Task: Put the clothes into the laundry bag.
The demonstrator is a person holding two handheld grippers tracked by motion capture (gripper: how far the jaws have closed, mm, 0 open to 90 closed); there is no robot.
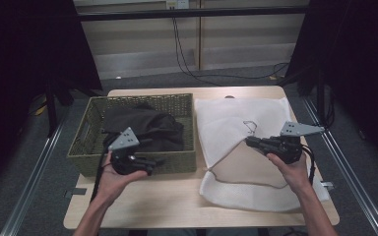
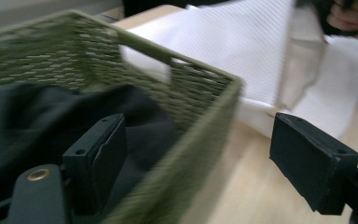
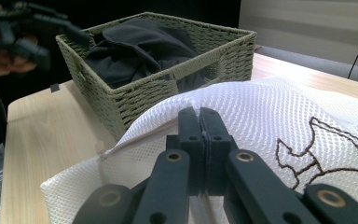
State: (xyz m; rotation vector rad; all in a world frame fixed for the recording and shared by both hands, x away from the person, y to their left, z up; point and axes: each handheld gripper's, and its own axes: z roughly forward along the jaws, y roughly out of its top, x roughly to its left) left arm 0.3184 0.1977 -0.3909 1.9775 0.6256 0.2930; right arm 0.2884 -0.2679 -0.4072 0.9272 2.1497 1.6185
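Note:
A green woven basket [image 1: 177, 160] stands on the left half of the table and holds a dark garment [image 1: 147, 128]. A white mesh bag [image 1: 236, 118] with a small stitched mark [image 3: 326, 149] lies to its right. My right gripper [image 1: 248, 141] is shut on the bag's edge [image 3: 200, 122] and holds that fold lifted off the lower layer. My left gripper [image 1: 152, 164] hovers at the basket's near wall, open, with its jaws wide apart over the rim [image 2: 191, 84] and nothing between them. In the left gripper view the garment [image 2: 37, 116] lies just beyond the left jaw.
The wooden table [image 1: 152, 201] has bare room in front of the basket. Its front edge is close to the forearms. Metal rails run along the floor on both sides, and cables hang down the back wall.

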